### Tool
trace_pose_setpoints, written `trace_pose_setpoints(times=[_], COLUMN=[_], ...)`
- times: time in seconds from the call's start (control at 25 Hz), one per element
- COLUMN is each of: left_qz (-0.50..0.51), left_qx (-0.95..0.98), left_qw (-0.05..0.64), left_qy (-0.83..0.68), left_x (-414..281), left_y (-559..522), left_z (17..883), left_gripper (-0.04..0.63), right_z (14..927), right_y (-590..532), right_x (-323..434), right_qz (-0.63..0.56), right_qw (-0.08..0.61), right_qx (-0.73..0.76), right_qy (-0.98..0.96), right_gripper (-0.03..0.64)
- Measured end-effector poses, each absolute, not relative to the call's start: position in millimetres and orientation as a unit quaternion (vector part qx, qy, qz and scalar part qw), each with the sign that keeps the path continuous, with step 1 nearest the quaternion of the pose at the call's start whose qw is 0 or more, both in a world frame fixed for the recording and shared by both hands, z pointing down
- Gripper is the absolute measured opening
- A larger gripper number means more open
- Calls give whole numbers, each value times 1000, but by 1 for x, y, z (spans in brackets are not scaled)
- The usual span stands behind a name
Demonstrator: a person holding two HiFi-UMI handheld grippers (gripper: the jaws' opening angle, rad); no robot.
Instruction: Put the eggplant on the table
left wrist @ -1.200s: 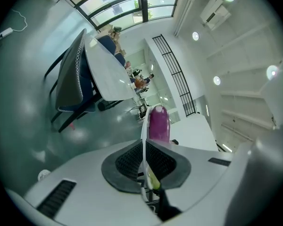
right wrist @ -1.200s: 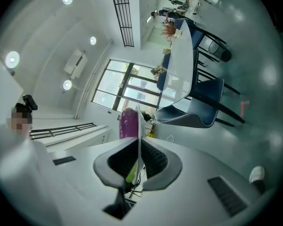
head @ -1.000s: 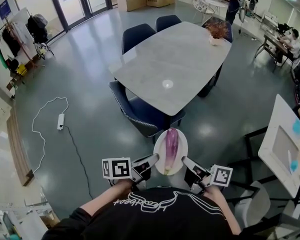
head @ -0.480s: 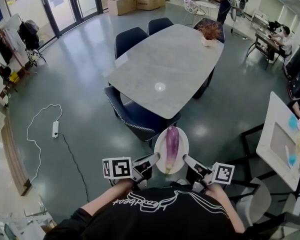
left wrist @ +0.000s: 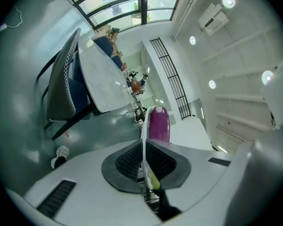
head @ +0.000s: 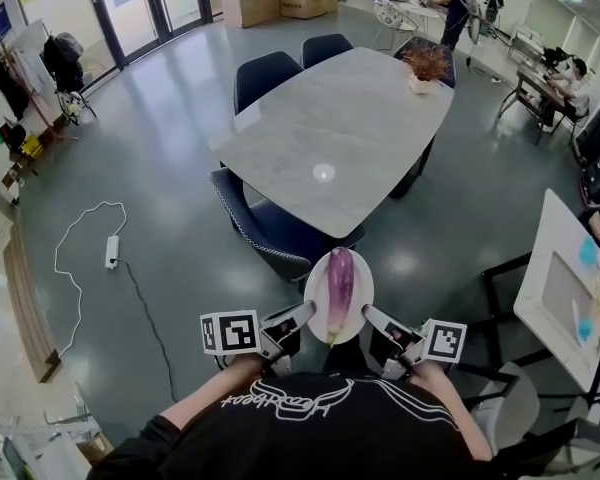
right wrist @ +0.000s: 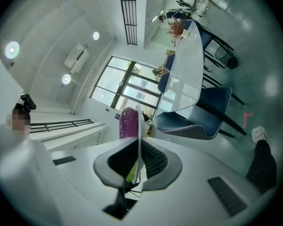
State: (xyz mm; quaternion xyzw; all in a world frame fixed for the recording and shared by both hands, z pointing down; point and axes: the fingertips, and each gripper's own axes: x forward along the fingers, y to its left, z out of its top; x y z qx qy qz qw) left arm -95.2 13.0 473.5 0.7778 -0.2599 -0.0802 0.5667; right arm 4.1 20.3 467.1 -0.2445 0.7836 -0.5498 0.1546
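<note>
A purple eggplant (head: 338, 280) lies lengthwise on a white plate (head: 358, 313) that I carry in front of my chest. My left gripper (head: 308, 315) is shut on the plate's left rim, and my right gripper (head: 367, 318) is shut on its right rim. In the left gripper view the plate's edge (left wrist: 143, 140) runs between the dark pads, with the eggplant (left wrist: 158, 124) beyond. The right gripper view shows the same plate edge (right wrist: 139, 140) and the eggplant (right wrist: 129, 124). The grey marble table (head: 340, 128) stands ahead of me, beyond a dark blue chair (head: 270, 228).
Two more blue chairs (head: 265, 76) stand at the table's far side, and a potted plant (head: 427, 66) sits at its far right corner. A white power strip with a cable (head: 111, 252) lies on the floor to the left. A white desk (head: 565, 293) stands at the right.
The table and chair have come slightly nearer in the head view. The plate with the eggplant stays held between both grippers.
</note>
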Motion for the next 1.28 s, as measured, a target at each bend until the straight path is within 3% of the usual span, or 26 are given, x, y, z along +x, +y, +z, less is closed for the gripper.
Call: trace_pose_setpoints(times=[0.28, 1.28], left_qz=[-90, -98], left_qx=[765, 737], left_qw=[564, 584], left_qy=[-296, -324], left_x=[-112, -40], left_y=[-13, -193], left_z=[477, 474], left_gripper=[25, 25], right_z=[470, 467], right_y=[-12, -199], right_x=[-13, 58], right_qz=[-555, -579], right_qw=[154, 137], right_qx=[-214, -183], right_qy=[789, 783], right_gripper=[18, 18])
